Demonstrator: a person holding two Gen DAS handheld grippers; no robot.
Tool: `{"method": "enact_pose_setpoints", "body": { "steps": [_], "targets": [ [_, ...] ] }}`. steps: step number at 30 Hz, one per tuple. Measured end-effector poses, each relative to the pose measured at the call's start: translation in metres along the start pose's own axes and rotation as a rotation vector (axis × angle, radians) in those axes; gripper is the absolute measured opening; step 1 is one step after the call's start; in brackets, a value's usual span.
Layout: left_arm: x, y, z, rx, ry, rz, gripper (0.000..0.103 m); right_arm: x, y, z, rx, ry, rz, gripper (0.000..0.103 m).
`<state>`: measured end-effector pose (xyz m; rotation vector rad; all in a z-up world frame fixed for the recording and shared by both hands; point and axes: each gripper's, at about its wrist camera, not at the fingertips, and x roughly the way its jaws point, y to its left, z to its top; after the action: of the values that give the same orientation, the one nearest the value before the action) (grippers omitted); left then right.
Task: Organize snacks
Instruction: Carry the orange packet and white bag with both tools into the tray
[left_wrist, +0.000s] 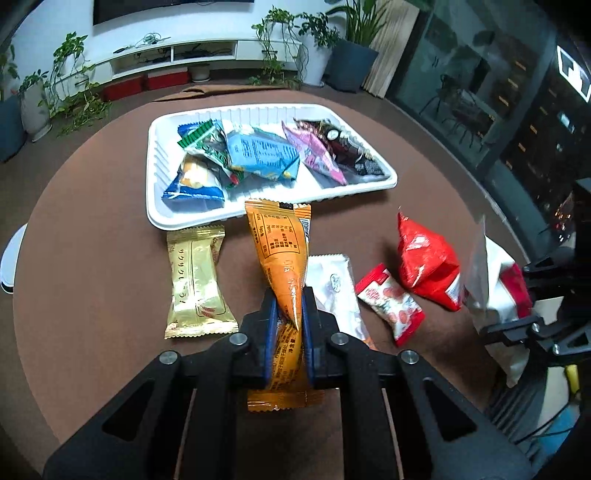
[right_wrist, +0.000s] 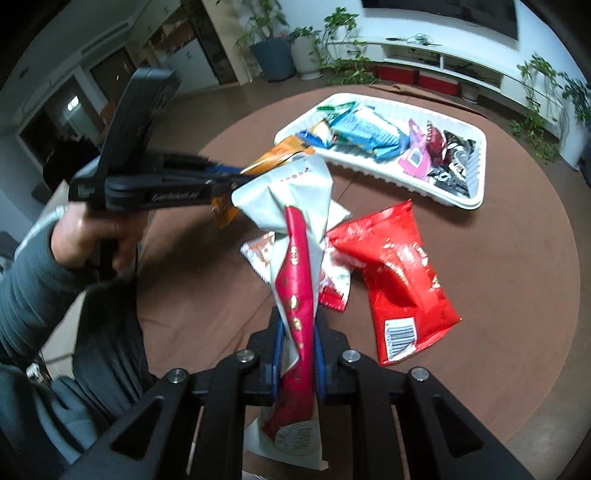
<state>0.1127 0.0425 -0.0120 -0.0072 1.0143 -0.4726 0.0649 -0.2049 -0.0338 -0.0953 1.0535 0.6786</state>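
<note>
- The left gripper (left_wrist: 288, 314) is clamped on an orange snack packet (left_wrist: 282, 258), which is pinched at its middle between the blue pads; its upper end points toward the frame centre, just below the white tray (left_wrist: 159, 218).
- The right gripper (right_wrist: 299, 332) is clenched on a red-and-white snack bag (right_wrist: 295, 266), which rises from the jaws toward mid-frame.
- The tray is seen in the upper centre, filled with several wrapped snacks.
- On the brown round table (left_wrist: 92, 206), a gold packet (left_wrist: 197, 282) lies left of the jaws, and a red bag (left_wrist: 428, 258) lies at right.
- A white packet (left_wrist: 332, 284) appears to lie just behind the right pad.
</note>
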Motion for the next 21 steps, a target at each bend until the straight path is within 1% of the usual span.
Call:
{"method": "enact_pose_setpoints", "body": {
  "steps": [4,9,14,16,21],
  "targets": [
    [-0.012,0.001,0.003,-0.028,-0.028,-0.032,0.010,-0.004,-0.012,0.011,0.056,-0.040,0.032,0.016],
    [-0.025,0.006,0.018,-0.063,-0.062,-0.070,0.010,-0.017,-0.026,0.024,0.116,-0.100,0.053,0.016],
    [-0.037,0.018,0.043,-0.088,-0.103,-0.079,0.010,-0.032,-0.050,0.047,0.184,-0.174,0.052,0.016],
    [-0.039,0.022,0.054,-0.091,-0.113,-0.071,0.010,-0.037,-0.058,0.056,0.203,-0.198,0.046,0.016],
    [-0.040,0.035,0.084,-0.109,-0.125,-0.052,0.010,-0.046,-0.077,0.092,0.234,-0.253,0.022,0.016]
  ]
}}
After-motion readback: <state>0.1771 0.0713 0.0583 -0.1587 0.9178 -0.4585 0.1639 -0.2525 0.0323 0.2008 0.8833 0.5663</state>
